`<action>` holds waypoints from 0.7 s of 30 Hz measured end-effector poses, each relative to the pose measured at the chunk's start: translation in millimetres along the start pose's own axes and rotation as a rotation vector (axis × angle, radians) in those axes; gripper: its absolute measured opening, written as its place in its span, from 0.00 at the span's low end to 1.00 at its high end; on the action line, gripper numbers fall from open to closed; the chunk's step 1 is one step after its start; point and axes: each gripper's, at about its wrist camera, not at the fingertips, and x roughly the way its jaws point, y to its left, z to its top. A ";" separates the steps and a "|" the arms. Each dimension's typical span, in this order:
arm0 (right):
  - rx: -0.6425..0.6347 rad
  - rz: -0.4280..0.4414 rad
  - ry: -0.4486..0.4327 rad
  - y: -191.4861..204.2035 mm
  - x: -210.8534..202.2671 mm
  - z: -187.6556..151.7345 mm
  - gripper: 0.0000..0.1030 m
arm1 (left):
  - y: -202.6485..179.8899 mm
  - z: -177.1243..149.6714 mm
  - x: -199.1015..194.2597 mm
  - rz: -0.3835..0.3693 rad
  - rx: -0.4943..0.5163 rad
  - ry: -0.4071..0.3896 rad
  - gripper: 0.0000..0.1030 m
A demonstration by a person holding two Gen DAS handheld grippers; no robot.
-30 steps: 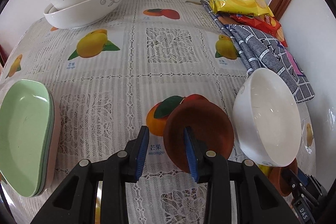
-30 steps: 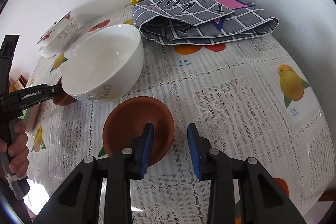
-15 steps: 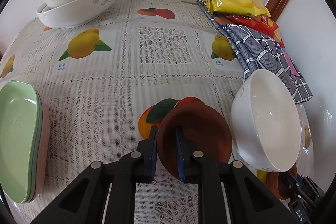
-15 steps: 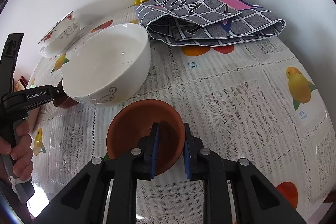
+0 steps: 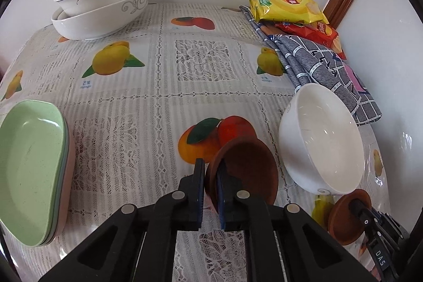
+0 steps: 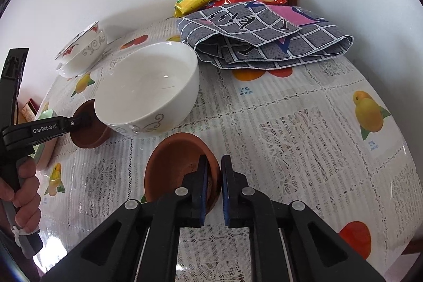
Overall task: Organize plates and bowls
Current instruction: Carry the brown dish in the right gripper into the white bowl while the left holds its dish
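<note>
My left gripper (image 5: 210, 185) is shut on the rim of a small brown dish (image 5: 248, 171) and holds it tilted just above the tablecloth. My right gripper (image 6: 212, 185) is shut on the rim of a second brown dish (image 6: 171, 168), which also shows in the left wrist view (image 5: 343, 221). A white bowl (image 5: 322, 139) stands between the two dishes and shows in the right wrist view (image 6: 150, 89) too. Stacked green and pink plates (image 5: 29, 163) lie at the left. Two nested patterned bowls (image 5: 103, 7) stand at the back left.
A folded grey checked cloth (image 6: 267, 36) lies at the back right against the wall, with yellow and red snack bags (image 5: 288, 7) behind it. The left gripper body and the hand holding it (image 6: 23, 173) fill the left edge of the right wrist view. The table edge (image 6: 391, 237) runs at the right.
Both grippers went from open to shut, each on the rim of its brown dish. The left dish has lifted and tilted off the cloth.
</note>
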 end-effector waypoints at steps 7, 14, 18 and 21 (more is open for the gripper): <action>-0.004 -0.006 -0.014 5.1 -11.1 -0.4 0.09 | 9.7 -8.0 -19.3 0.004 -0.001 -0.018 0.08; -0.012 -0.011 -0.057 10.4 -31.1 7.7 0.09 | 12.8 -7.6 -48.0 -0.002 -0.004 -0.069 0.08; -0.020 -0.015 -0.086 13.8 -43.8 15.9 0.09 | 12.4 -7.8 -62.2 -0.006 0.005 -0.093 0.08; -0.023 -0.030 -0.113 15.9 -53.7 23.6 0.09 | 13.8 -8.1 -72.0 -0.013 0.008 -0.105 0.08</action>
